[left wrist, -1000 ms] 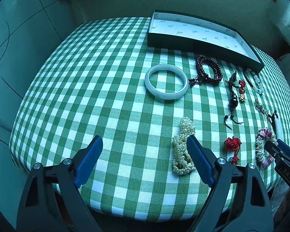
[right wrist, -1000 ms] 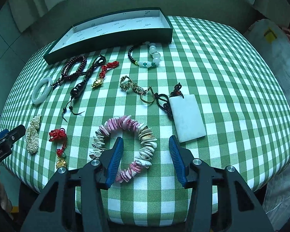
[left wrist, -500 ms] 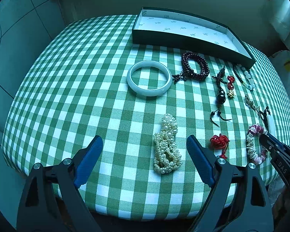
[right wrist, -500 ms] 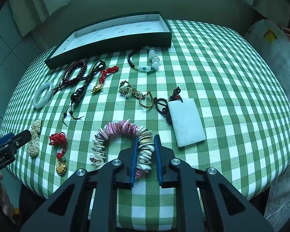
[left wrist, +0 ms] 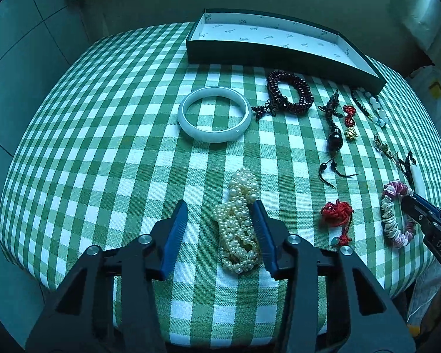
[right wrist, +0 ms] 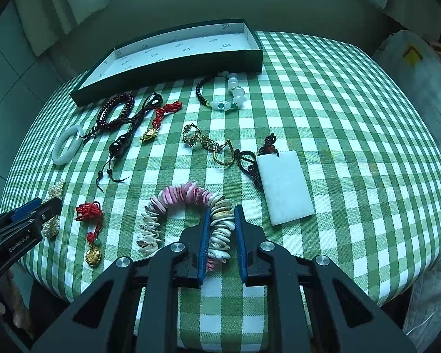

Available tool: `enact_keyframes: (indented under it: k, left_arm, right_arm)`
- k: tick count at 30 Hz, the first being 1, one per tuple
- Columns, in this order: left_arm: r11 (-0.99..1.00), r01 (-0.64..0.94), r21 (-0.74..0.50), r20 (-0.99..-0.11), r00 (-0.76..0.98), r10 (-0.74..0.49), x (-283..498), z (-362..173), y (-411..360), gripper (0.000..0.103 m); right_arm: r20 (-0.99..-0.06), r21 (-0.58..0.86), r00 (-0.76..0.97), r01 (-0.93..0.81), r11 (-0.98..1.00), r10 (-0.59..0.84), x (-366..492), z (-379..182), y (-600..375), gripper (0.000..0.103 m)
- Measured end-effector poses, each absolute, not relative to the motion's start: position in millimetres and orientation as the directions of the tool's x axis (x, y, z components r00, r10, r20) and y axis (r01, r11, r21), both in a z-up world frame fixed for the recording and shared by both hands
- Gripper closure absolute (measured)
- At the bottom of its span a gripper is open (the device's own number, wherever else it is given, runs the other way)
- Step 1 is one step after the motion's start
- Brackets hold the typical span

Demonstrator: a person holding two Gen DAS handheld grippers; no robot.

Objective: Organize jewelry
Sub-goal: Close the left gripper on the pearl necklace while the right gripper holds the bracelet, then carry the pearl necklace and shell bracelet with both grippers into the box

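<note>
on the checked desk [left wrist: 108,135], at its near edge, your left gripper [left wrist: 219,229] has its fingers narrowed about the pearl bracelet [left wrist: 239,223]; they have just been closing, the right finger touches the pearls, the left one is apart, so no grip yet. your right gripper [right wrist: 222,229] has its fingers nearly closed on the shell bracelet [right wrist: 188,220], which lies flat on the cloth. at the far edge the dark box [right wrist: 167,72] shows a bare white floor: nothing is stored. left out between you and it: white bangle [left wrist: 214,114], dark bead bracelet [left wrist: 289,92], black pendant [left wrist: 335,139], red knot charm [left wrist: 338,214], white stone plate [right wrist: 283,186] and more. judged so, the task is at its start; every piece remains.
</note>
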State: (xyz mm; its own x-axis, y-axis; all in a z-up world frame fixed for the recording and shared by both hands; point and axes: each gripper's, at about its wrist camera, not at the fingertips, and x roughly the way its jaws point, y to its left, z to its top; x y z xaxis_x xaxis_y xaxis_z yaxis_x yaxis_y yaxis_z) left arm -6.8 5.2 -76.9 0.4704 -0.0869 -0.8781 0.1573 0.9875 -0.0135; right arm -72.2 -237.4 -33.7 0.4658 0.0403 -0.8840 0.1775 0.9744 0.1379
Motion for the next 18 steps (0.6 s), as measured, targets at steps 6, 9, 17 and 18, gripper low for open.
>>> enact_keyframes:
  k: [6,9,17,18]
  left_arm:
    - [0.982,0.185,-0.027,-0.869,0.481,-0.114,-12.6,-75.4,3.6,0.085]
    - [0.982,0.183,-0.054,-0.867,0.480,-0.137,-12.4,-74.3,5.7,0.089]
    - [0.981,0.187,-0.054,-0.851,0.505,-0.143,-12.1,-62.9,7.5,0.091]
    - [0.981,0.188,-0.055,-0.847,0.511,-0.145,-11.9,-60.3,7.5,0.091]
  right_arm:
    - [-0.882,0.143,0.470,0.179,0.973,0.044,-72.0,-33.5,-238.0,0.086]
    - [-0.879,0.151,0.474,0.182,0.972,0.048,-72.3,-33.0,-239.1,0.086]
    - [-0.860,0.168,0.507,0.174,0.970,0.058,-74.4,-21.9,-238.7,0.088]
    - [-0.857,0.170,0.512,0.173,0.970,0.059,-74.6,-19.4,-238.2,0.088]
